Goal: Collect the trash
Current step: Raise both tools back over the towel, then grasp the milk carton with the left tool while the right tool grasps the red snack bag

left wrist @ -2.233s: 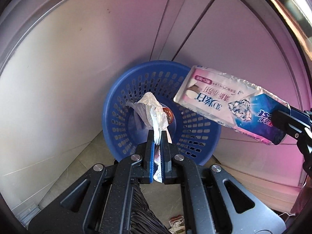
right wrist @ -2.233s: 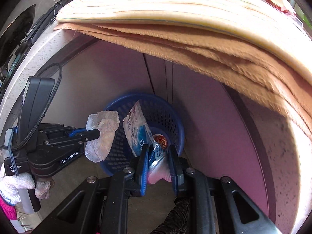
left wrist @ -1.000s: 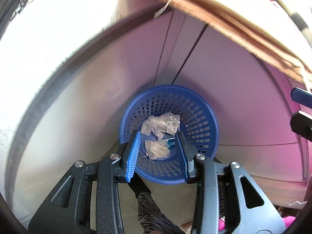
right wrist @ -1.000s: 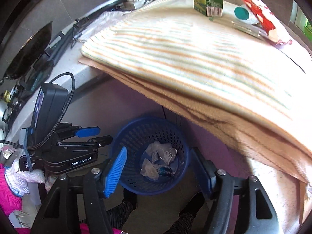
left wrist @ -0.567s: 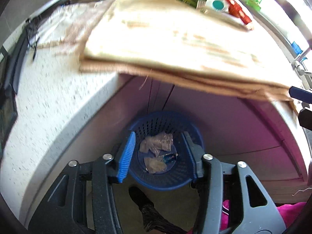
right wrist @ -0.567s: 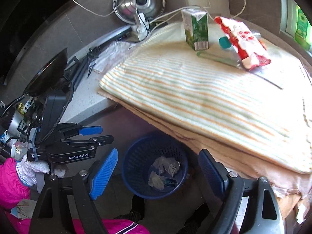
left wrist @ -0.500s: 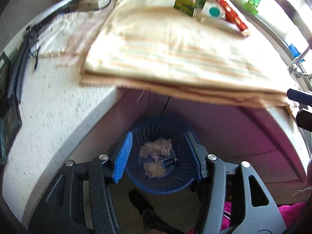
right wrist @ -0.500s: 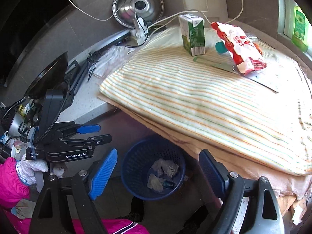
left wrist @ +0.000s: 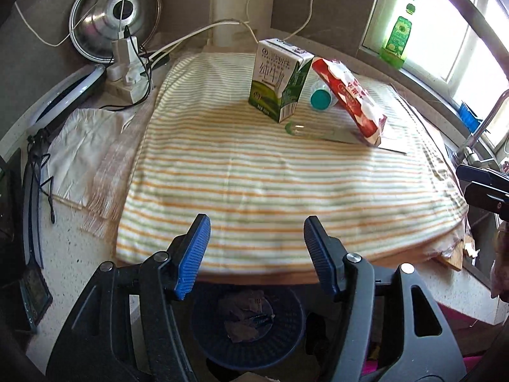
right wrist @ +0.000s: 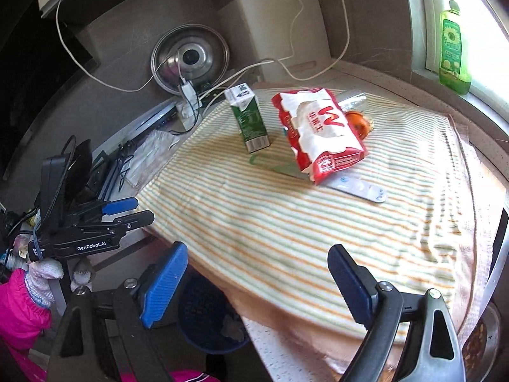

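A blue basket (left wrist: 248, 347) with crumpled wrappers (left wrist: 245, 316) in it stands on the floor under the counter edge; it also shows in the right wrist view (right wrist: 203, 328). On the striped towel (left wrist: 270, 191) stand a green milk carton (left wrist: 280, 79), a red and white packet (left wrist: 350, 98), a teal bottle cap (left wrist: 319, 98) and a clear tube (left wrist: 305, 130). The right wrist view shows the carton (right wrist: 249, 117), the packet (right wrist: 318, 130), a blister strip (right wrist: 359, 187) and an orange item (right wrist: 358, 122). My left gripper (left wrist: 254, 254) and my right gripper (right wrist: 254, 293) are both open and empty above the towel's near edge.
A pot lid (left wrist: 116, 12), a power strip with white cables (left wrist: 127, 70) and a white cloth (left wrist: 82, 146) lie at the back left. A green soap bottle (left wrist: 397, 36) stands on the window sill. A tap (left wrist: 477, 146) is at the right.
Both grippers let their trash fall into the basket, opened, and rose from under the counter to above the towel. The carton and packet have come into view.
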### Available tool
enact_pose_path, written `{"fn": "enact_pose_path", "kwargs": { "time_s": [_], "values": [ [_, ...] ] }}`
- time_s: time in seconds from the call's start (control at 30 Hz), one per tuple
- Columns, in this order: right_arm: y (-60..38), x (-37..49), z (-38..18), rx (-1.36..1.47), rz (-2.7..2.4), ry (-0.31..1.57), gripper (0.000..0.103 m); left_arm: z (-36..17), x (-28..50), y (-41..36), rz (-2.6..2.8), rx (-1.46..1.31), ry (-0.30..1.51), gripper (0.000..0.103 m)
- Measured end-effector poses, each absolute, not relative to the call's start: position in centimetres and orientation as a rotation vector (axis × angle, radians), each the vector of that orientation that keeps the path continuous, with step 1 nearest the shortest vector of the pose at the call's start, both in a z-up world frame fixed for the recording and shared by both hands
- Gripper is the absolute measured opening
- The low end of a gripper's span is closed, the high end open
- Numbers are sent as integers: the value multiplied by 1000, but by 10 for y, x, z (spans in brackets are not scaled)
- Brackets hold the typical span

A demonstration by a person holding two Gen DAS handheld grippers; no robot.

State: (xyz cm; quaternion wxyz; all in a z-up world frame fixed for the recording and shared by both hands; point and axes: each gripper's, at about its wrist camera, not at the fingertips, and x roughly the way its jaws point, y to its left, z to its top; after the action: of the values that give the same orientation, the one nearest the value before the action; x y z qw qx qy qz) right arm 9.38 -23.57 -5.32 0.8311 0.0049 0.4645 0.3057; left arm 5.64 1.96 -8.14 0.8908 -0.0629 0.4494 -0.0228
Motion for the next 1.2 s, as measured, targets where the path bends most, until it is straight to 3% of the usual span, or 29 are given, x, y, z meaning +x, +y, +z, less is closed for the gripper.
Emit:
{"fn": "enact_pose_path", "kwargs": {
  "time_s": [0.23,0.43,0.8,1.2],
  "values": [
    [-271,160,-56,44,649,994,91,-70,98,3,-28,-151,910,63],
    [-288,211,-66,84,675,1026,91,-59,137,-14,-16,-153,874,77],
    [-294,282,-97,197,761,1121,91,-80,206,-30,91,-158,897,77],
    [-279,322,-127,283,880,1199,83,-101,244,-38,217,-164,897,77]
  ]
}}
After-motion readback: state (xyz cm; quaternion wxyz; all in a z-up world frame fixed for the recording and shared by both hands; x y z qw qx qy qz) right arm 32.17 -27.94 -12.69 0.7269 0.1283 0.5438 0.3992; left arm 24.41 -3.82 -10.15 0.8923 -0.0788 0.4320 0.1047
